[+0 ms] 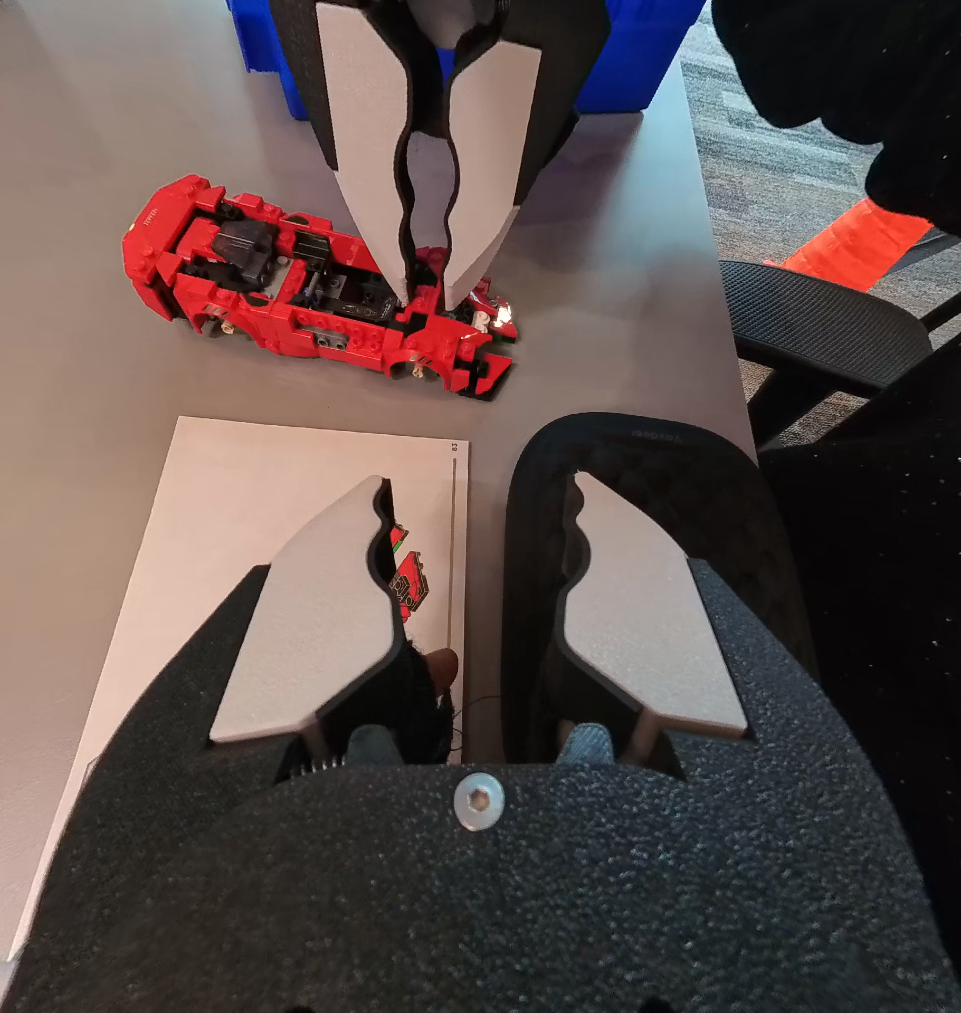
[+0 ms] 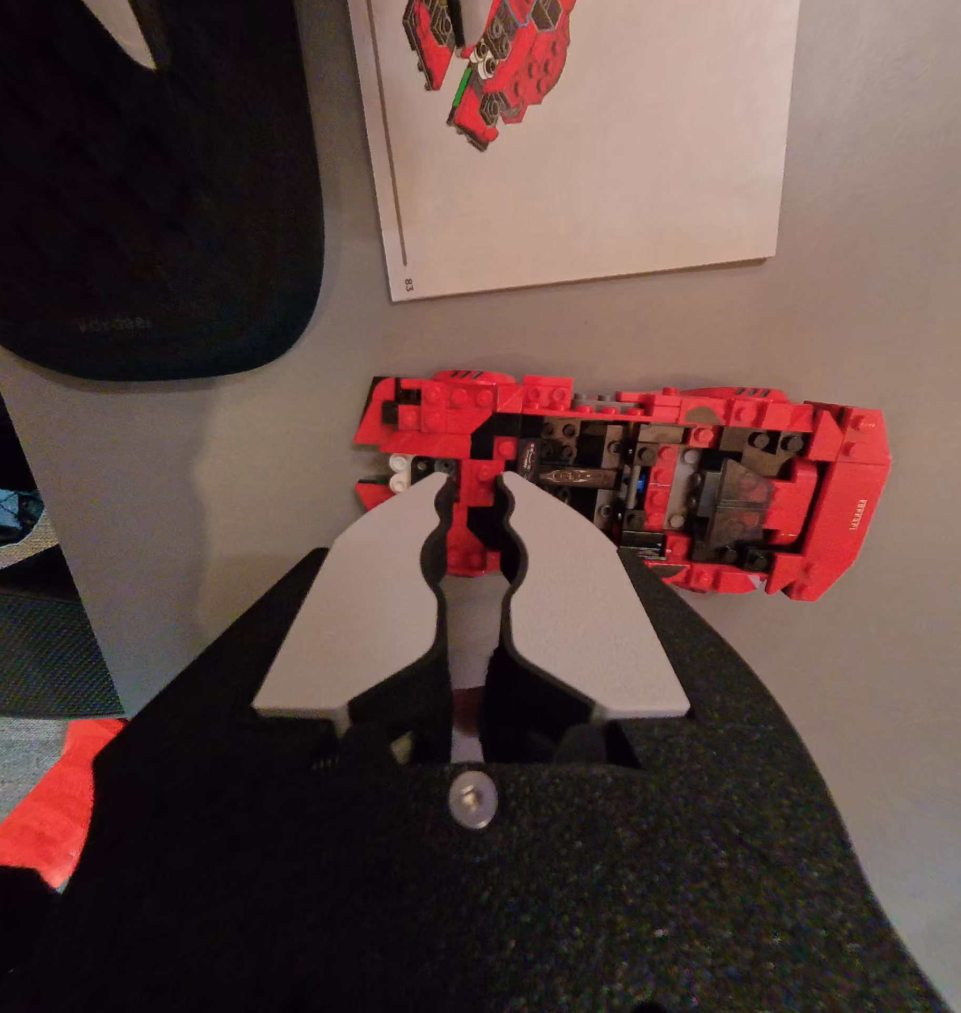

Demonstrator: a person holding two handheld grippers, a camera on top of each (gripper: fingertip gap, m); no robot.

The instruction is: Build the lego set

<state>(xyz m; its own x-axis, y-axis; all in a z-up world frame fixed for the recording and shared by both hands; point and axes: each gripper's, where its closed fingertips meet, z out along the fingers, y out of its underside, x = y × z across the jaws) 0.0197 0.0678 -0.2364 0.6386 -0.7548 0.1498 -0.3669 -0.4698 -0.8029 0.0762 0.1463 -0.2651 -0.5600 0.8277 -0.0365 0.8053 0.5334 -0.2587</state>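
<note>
Grey plastic fingers with wavy black rubber edges belong to the left gripper (image 1: 481,477), which stands wide apart in the foreground of the left wrist view and holds nothing. Under it lies the white paper instruction booklet (image 1: 280,504), open flat on the smooth grey table (image 1: 56,274), its printed red model mostly covered by one finger. Just beside the booklet sits a black rounded fabric case (image 1: 703,482), partly behind the other finger; its inside cannot be made out.

Farther on, the red and black brick-built toy car (image 1: 280,296) rests on the table, beyond the booklet. Its roof is missing, so black and grey interior bricks, a dark seat block and bare studs show. No wheels are fitted; pale axle pins show in the arches. The right gripper (image 2: 470,479) comes down on the car's front section with its tips drawn narrow, a red brick (image 2: 481,493) showing in the slim gap between them. Whether the tips actually pinch that brick is hard to tell.

At the far edge stands a blue plastic bin (image 1: 620,82), cut off by the frame and largely hidden by the right gripper, contents unseen. Off the table, a black mesh chair (image 1: 812,323) is partly visible.
</note>
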